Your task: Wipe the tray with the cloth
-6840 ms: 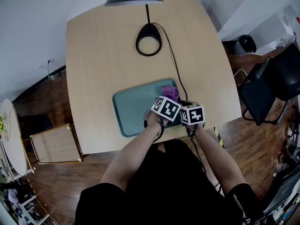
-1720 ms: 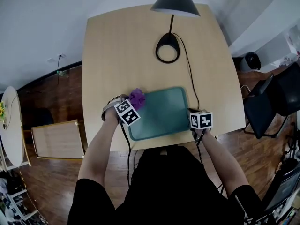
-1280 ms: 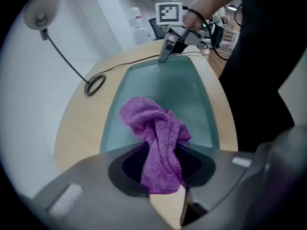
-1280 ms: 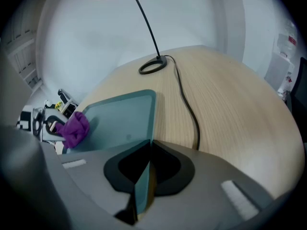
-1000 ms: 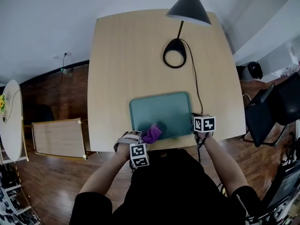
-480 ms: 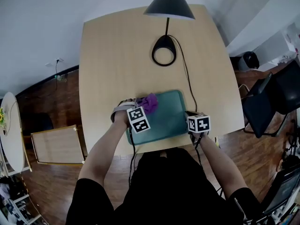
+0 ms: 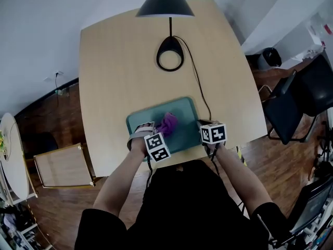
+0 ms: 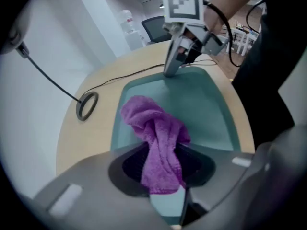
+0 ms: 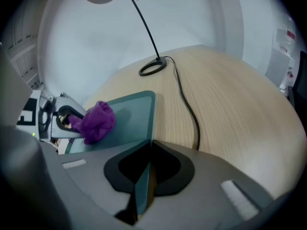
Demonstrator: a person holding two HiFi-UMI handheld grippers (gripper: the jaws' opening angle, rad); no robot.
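Note:
A teal tray (image 7: 185,114) lies near the front edge of the wooden table (image 7: 119,66). My left gripper (image 7: 162,133) is shut on a purple cloth (image 7: 167,123), which rests bunched on the middle of the tray. In the left gripper view the cloth (image 8: 156,138) hangs out from between the jaws of this gripper (image 8: 160,178) onto the tray (image 8: 206,104). My right gripper (image 7: 203,124) is shut on the tray's right rim. In the right gripper view the rim (image 9: 143,174) sits clamped between its jaws, and the cloth (image 9: 96,121) and left gripper (image 9: 62,119) show at the left.
A black desk lamp (image 7: 158,1) with a ring base (image 7: 169,53) stands at the back of the table. Its cable (image 7: 195,82) runs down past the tray's right side. A black chair (image 7: 296,98) stands to the right, a wooden-framed board (image 7: 62,165) on the floor at the left.
The left gripper has swept the cloth from the tray's near left corner up its left side, then toward the middle. The right gripper has stayed on the tray's right rim.

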